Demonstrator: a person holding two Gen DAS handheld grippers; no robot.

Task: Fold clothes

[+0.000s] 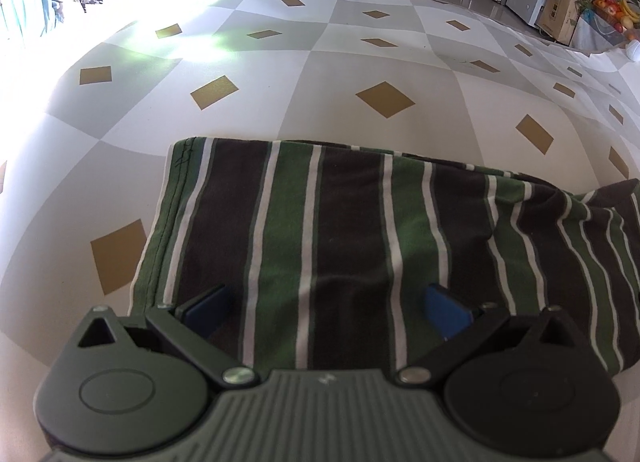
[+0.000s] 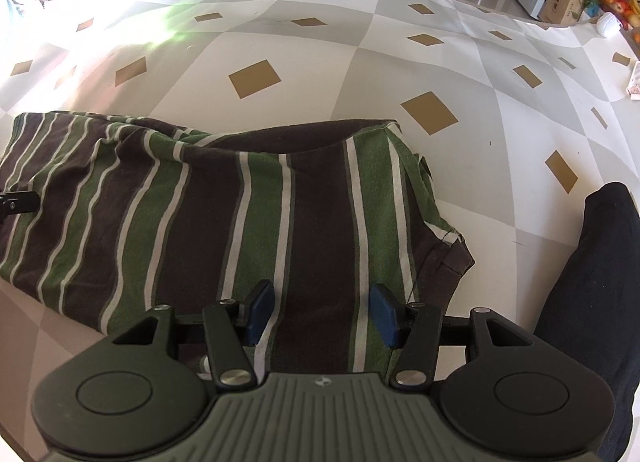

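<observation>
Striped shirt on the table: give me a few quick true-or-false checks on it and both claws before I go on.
1. The striped shirt lies on a checked tablecloth with tan diamonds. True.
2. The left claw is clamped shut on a sleeve. False: its blue pads stand well apart over the fabric, gripping nothing.
3. The right claw has both pads apart above the shirt. True.
4. The shirt is plain red. False: it has green, dark brown and white stripes.
5. In the right wrist view, a dark-clothed limb of the person shows at the right edge. True.
</observation>
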